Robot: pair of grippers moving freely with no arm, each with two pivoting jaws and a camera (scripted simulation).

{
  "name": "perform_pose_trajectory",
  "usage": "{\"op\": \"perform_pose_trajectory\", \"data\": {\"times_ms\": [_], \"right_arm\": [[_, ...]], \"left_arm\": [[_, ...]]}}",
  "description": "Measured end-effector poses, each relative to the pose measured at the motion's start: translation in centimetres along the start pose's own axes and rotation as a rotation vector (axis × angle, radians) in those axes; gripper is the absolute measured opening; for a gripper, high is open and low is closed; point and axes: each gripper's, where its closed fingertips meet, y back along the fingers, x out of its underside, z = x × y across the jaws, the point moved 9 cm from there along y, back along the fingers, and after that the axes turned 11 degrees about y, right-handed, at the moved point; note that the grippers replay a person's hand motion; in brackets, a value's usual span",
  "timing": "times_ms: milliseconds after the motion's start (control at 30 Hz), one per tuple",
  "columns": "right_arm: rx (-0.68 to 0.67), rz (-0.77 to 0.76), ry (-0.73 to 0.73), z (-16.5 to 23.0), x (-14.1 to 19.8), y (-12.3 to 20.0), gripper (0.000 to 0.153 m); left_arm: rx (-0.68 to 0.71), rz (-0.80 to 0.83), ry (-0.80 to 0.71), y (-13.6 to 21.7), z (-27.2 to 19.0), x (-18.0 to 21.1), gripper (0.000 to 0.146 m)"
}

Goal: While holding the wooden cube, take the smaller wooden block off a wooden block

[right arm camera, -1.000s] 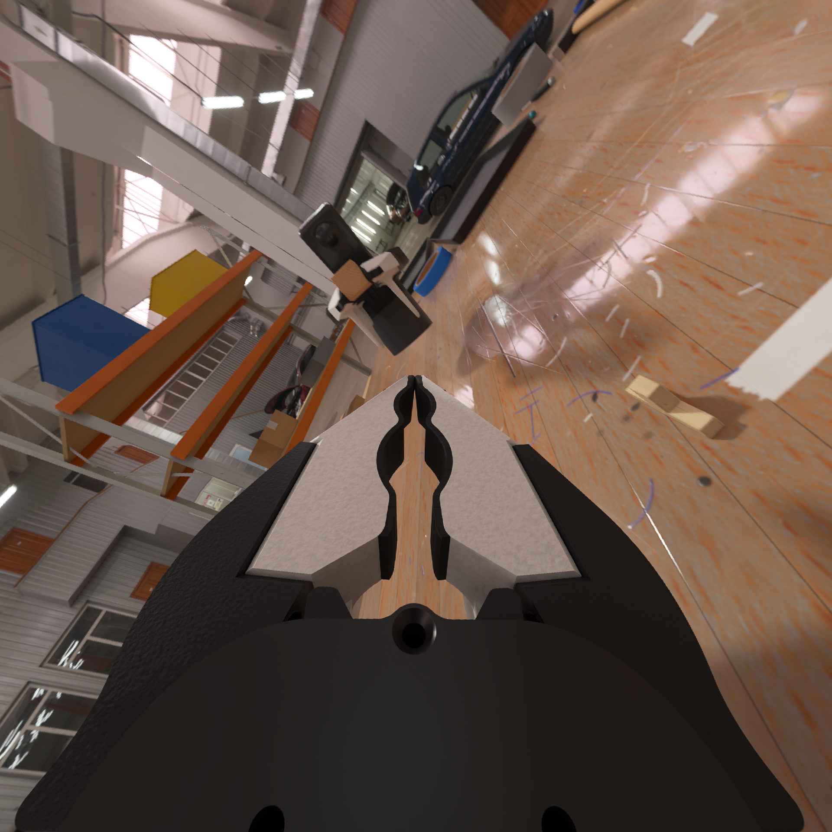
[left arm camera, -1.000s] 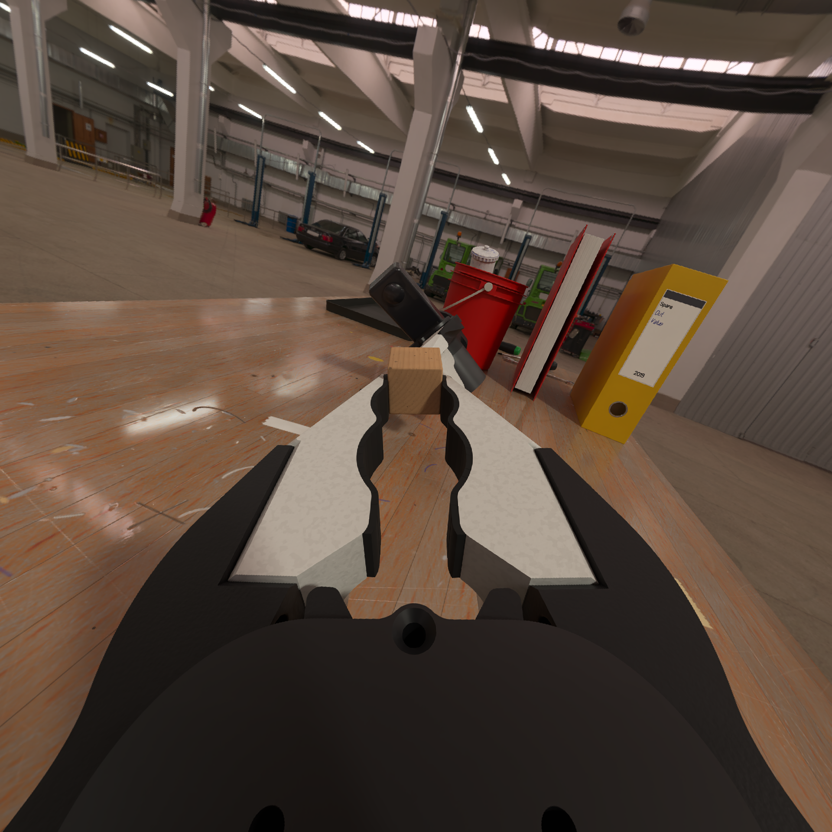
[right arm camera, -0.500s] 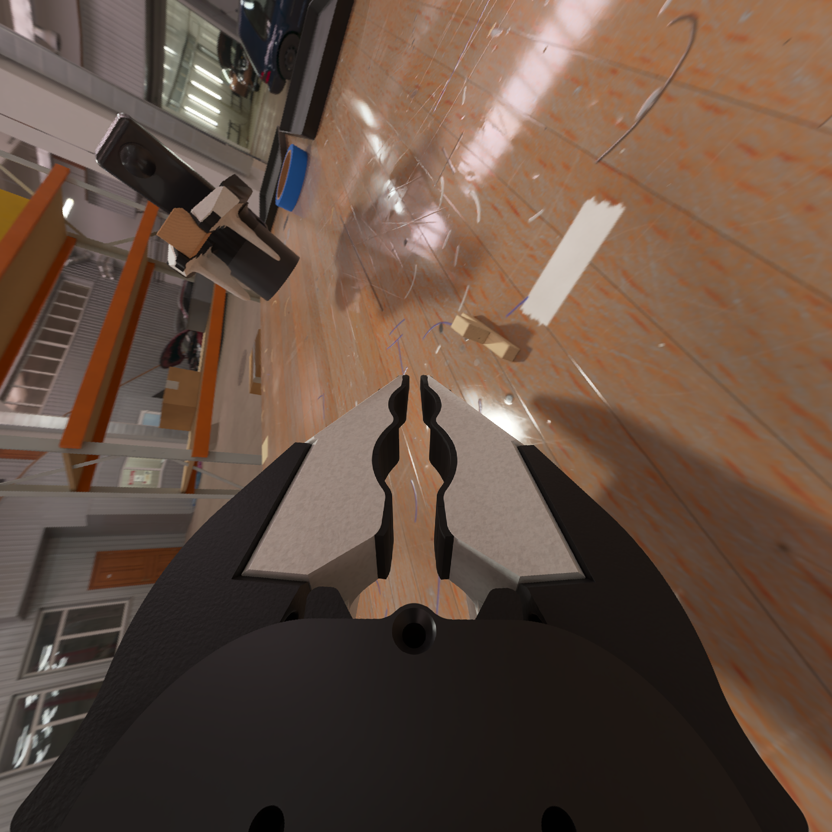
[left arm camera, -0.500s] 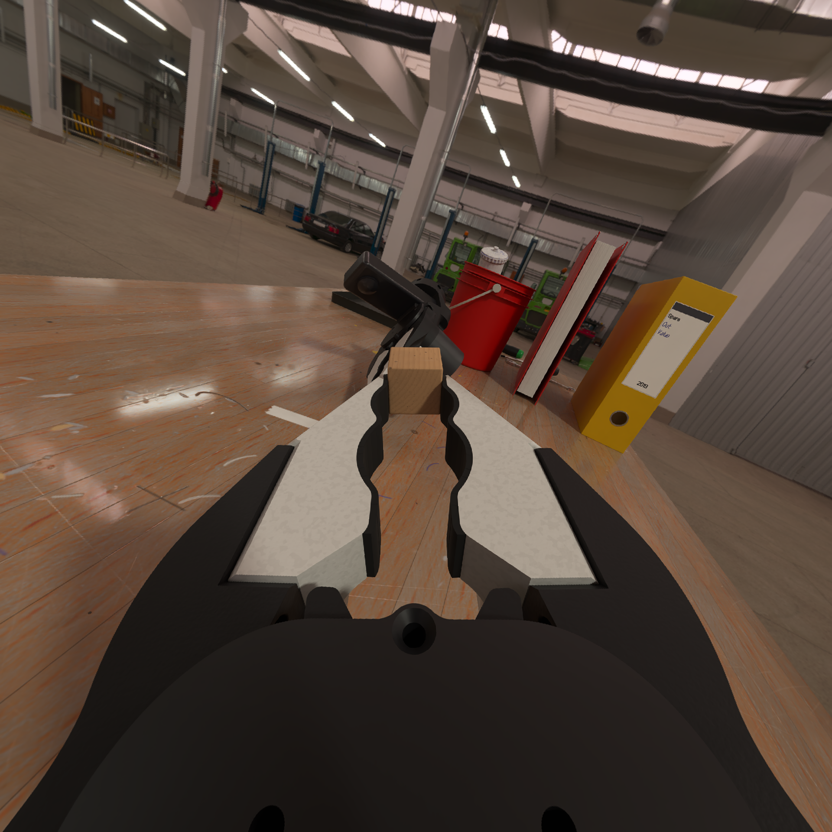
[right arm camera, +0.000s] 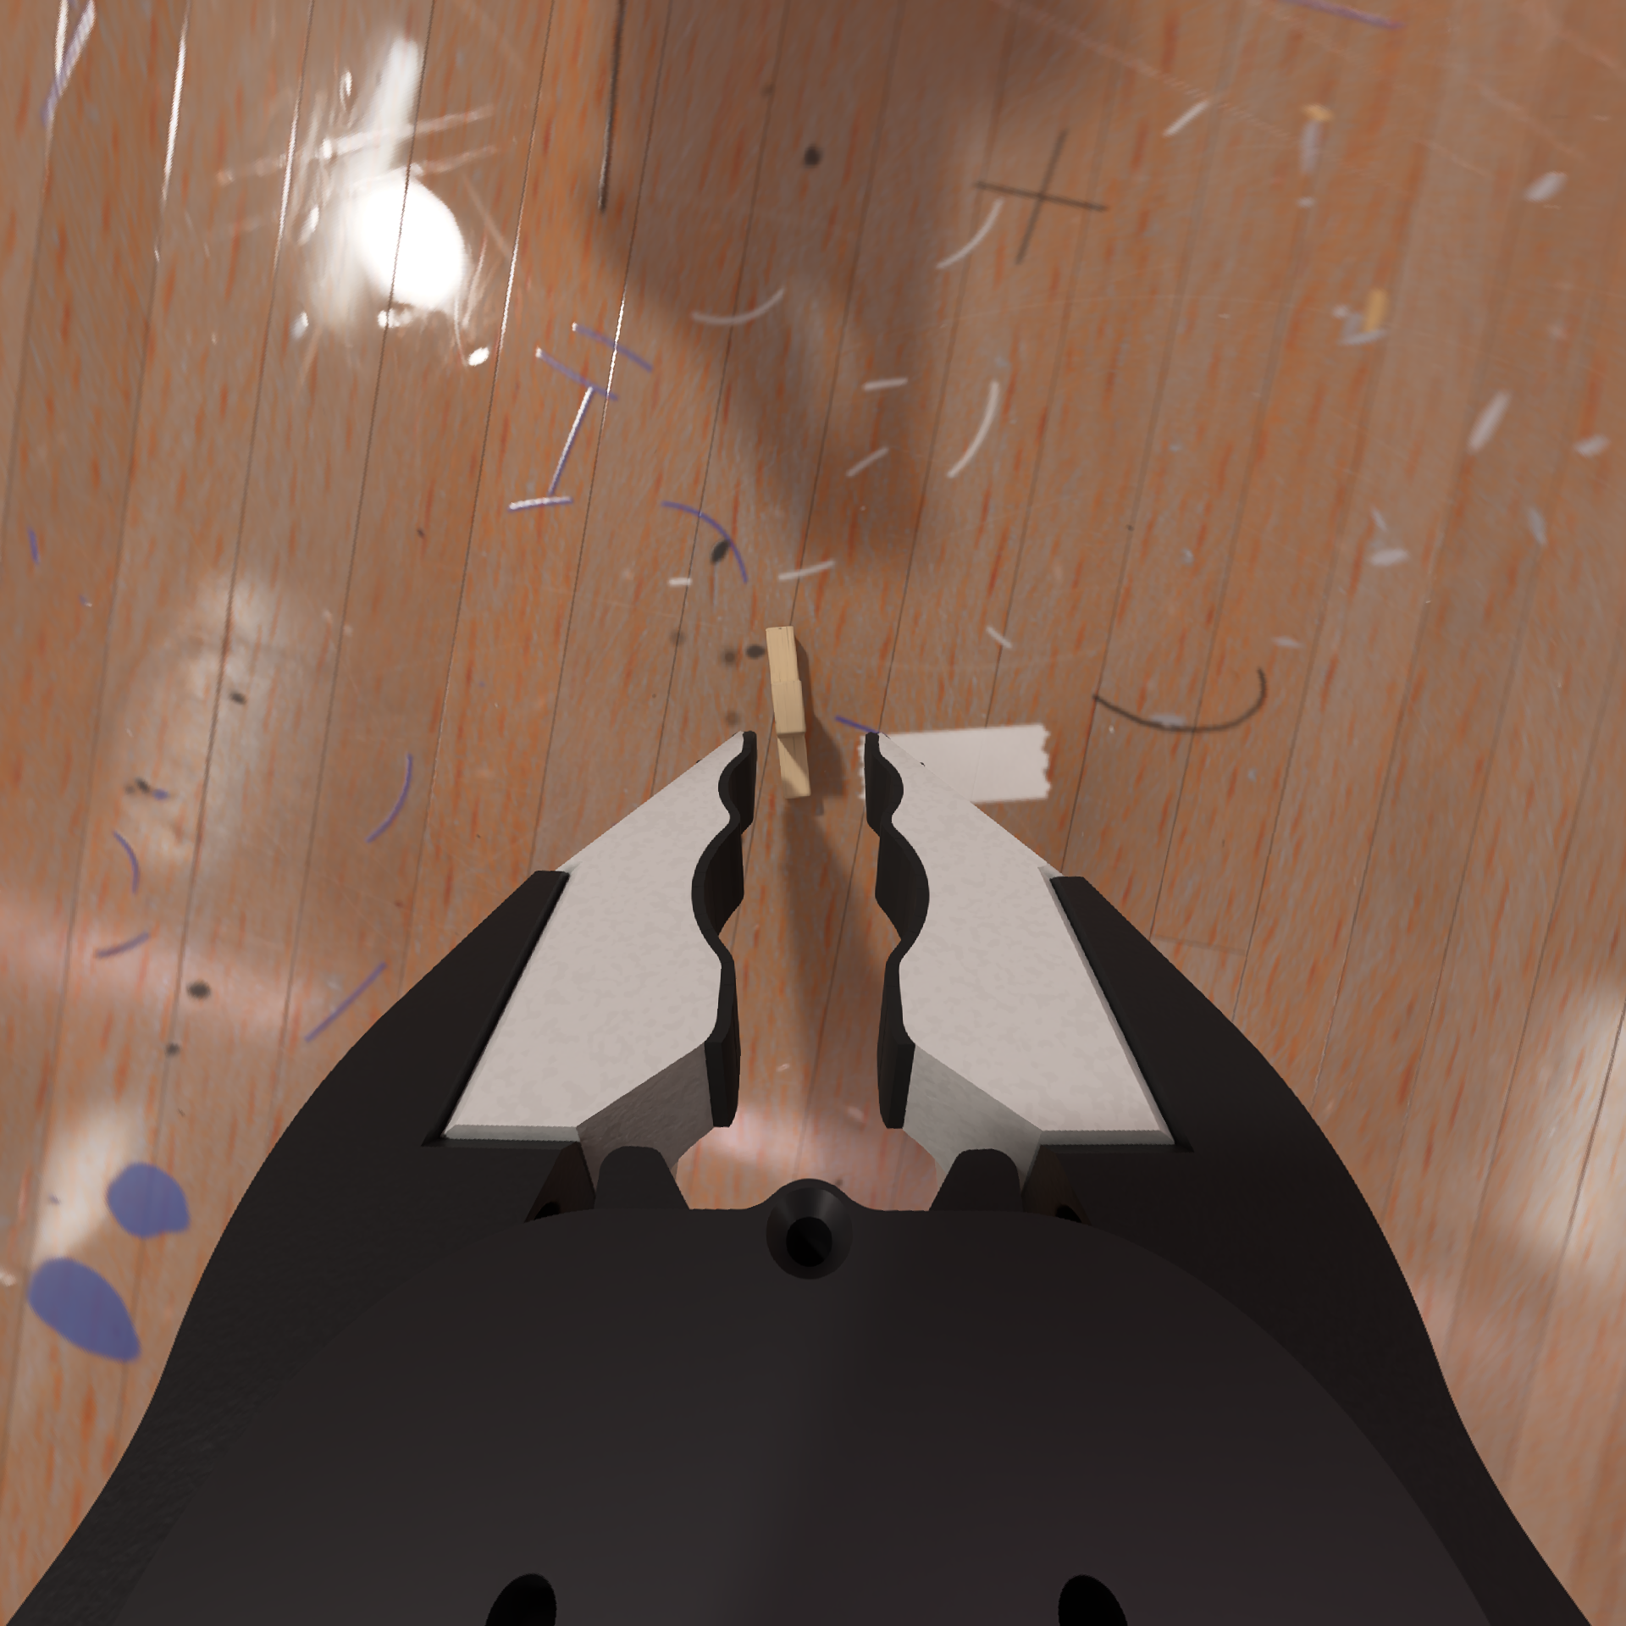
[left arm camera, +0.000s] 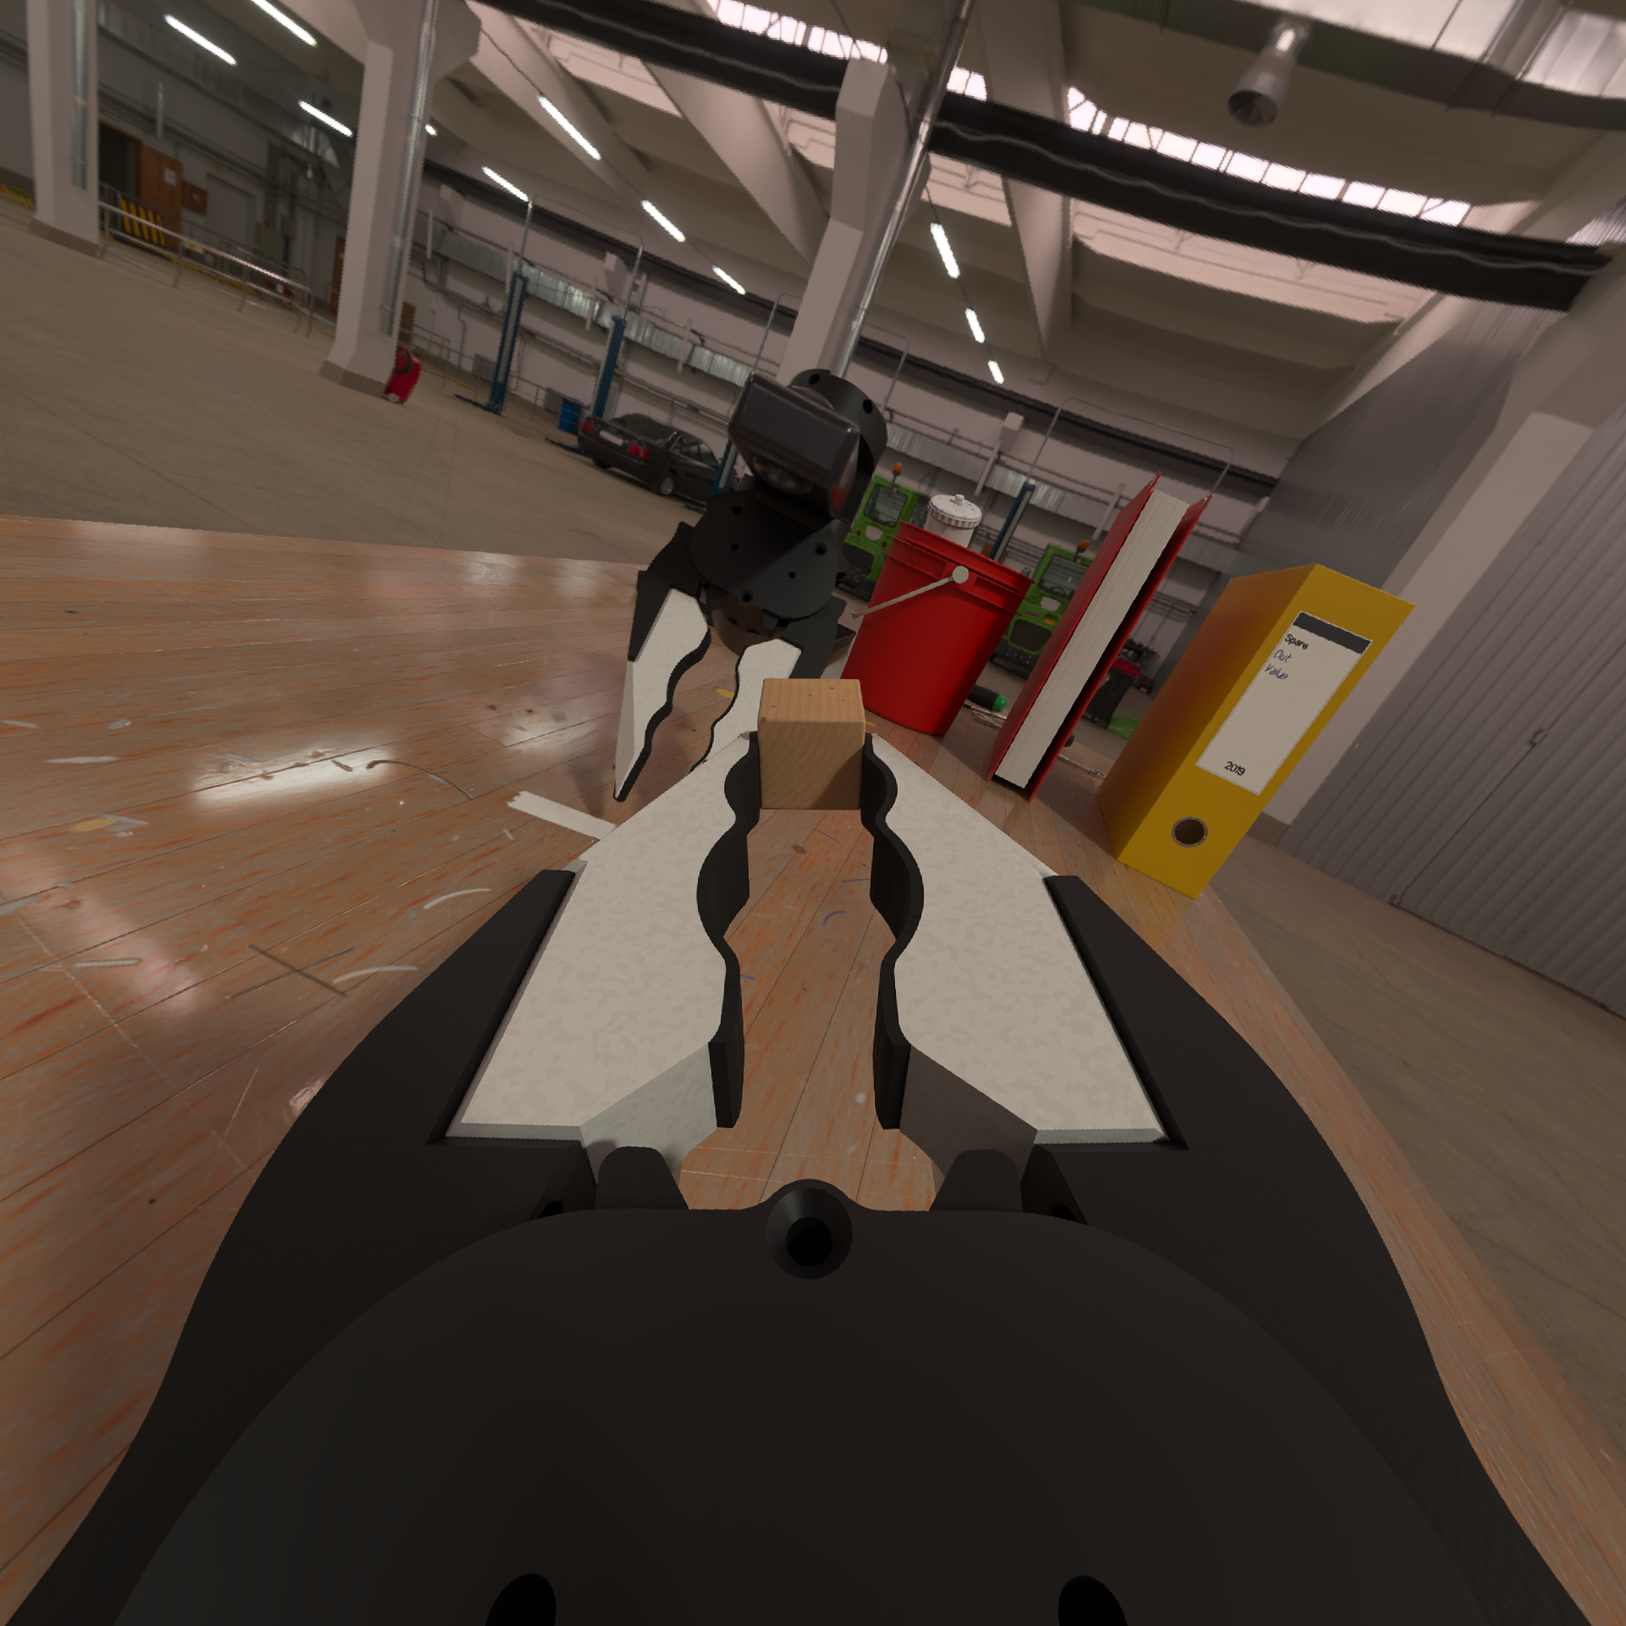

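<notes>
My left gripper (left arm camera: 809, 758) is shut on the wooden cube (left arm camera: 809, 743) and holds it at its fingertips above the wooden table (left arm camera: 264, 792). My right gripper (right arm camera: 809, 739) is open and points straight down at the table. Just past its tips lies a smaller pale wooden block (right arm camera: 781, 673) on one end of a longer flat wooden block (right arm camera: 797, 767). The blocks lie in line with the gap, nearer the left finger, and the gripper touches neither. The right gripper also shows in the left wrist view (left arm camera: 664, 774), beyond the cube, fingers down. The blocks are hidden there.
A red bucket (left arm camera: 933, 651), a leaning red book (left arm camera: 1091, 642) and a yellow binder (left arm camera: 1232, 721) stand at the table's far right. A white tape strip (right arm camera: 968, 761) is stuck on the table beside the blocks. The table's edge runs along the right.
My right gripper has swung round to point straight down over the blocks and has opened from nearly shut. My left gripper keeps its hold on the cube and has barely moved.
</notes>
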Motion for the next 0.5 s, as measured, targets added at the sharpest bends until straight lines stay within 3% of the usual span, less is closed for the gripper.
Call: {"op": "perform_pose_trajectory", "data": {"times_ms": [133, 267, 400, 500], "right_arm": [[-0.114, 0.069, 0.086, -0.7, -0.5, -1.3, 0.023], [-0.119, 0.038, 0.074, -0.5, -0.5, -1.6, 0.006], [0.014, -0.027, -0.055, 0.0, -0.5, -0.6, 0.006], [0.203, -0.091, -0.142, 0.6, -1.2, 1.2, 0.006]], "left_arm": [[-0.005, -0.011, 0.01, 0.1, 0.1, -0.1, 0.021], [-0.014, -0.01, 0.031, 0.1, 0.3, -0.1, 0.021], [-0.04, 0.001, 0.064, -0.1, 0.6, -0.1, 0.021], [-0.077, 0.012, 0.088, -0.3, 0.9, 0.0, 0.021]]}}
